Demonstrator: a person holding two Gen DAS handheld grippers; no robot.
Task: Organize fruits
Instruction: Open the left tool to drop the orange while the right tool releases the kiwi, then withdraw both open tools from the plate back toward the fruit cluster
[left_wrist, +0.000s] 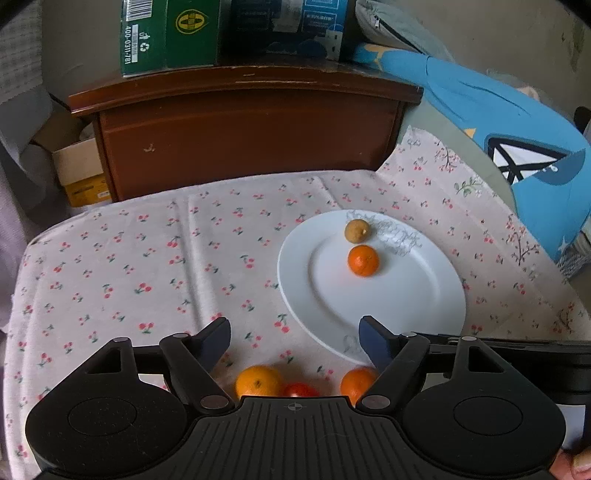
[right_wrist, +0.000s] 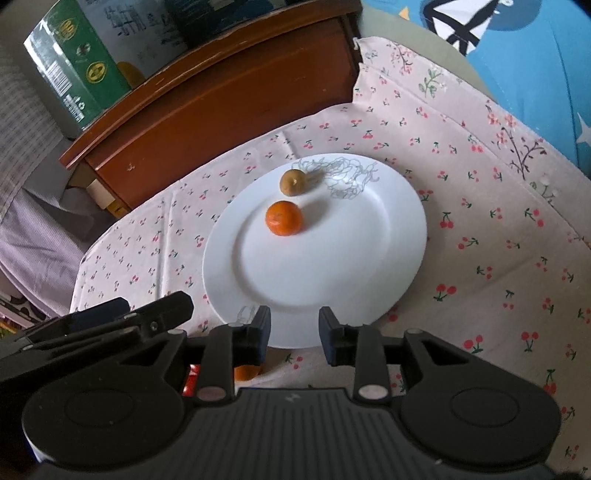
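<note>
Both the left claw (left_wrist: 293, 338) and right claw (right_wrist: 294, 330) hang spread and empty near the white plate (right_wrist: 295, 280) holding an orange (right_wrist: 283, 218) and a brown fruit (right_wrist: 293, 181).

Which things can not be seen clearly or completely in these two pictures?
- Small red fruit, left wrist view: the gripper's body covers its lower part, so its kind is unclear.
- Round orange fruit on the cloth, left wrist view: partly behind the left gripper finger.
- Orange fruit, right wrist view: mostly hidden under the right gripper.
- Green printed carton: cut off by the top edge.
</note>
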